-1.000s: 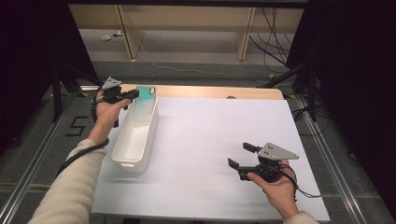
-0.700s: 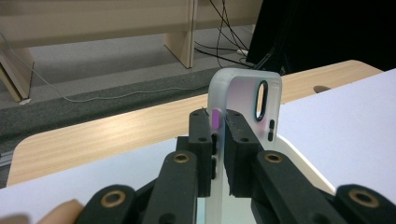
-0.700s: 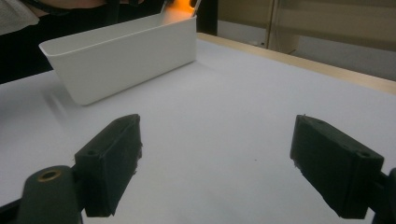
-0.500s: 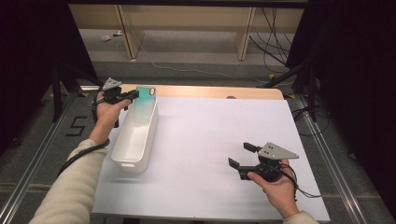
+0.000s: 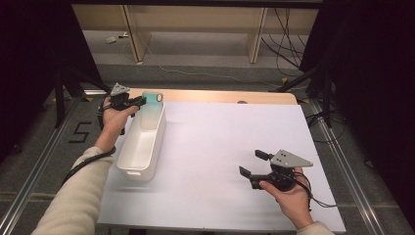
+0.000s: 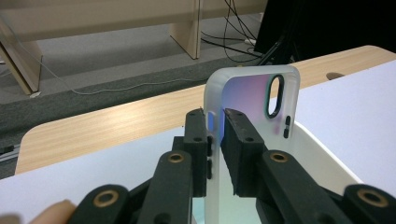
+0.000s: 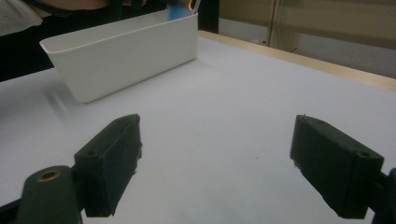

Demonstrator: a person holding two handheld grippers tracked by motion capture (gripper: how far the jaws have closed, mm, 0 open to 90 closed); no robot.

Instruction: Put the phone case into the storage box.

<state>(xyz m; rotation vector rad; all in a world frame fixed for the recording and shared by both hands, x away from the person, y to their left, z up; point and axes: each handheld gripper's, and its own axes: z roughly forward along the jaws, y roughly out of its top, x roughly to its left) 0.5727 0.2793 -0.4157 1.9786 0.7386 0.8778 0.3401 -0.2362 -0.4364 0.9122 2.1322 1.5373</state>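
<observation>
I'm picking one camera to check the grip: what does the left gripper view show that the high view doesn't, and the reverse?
The left gripper view alone shows the tongs pinching the phone case by its side edge, and its oval camera cutout. The high view alone shows the right gripper open, held above the white table, and both forearms. Both show the case at the far end of the white bin, held by the left gripper.
</observation>
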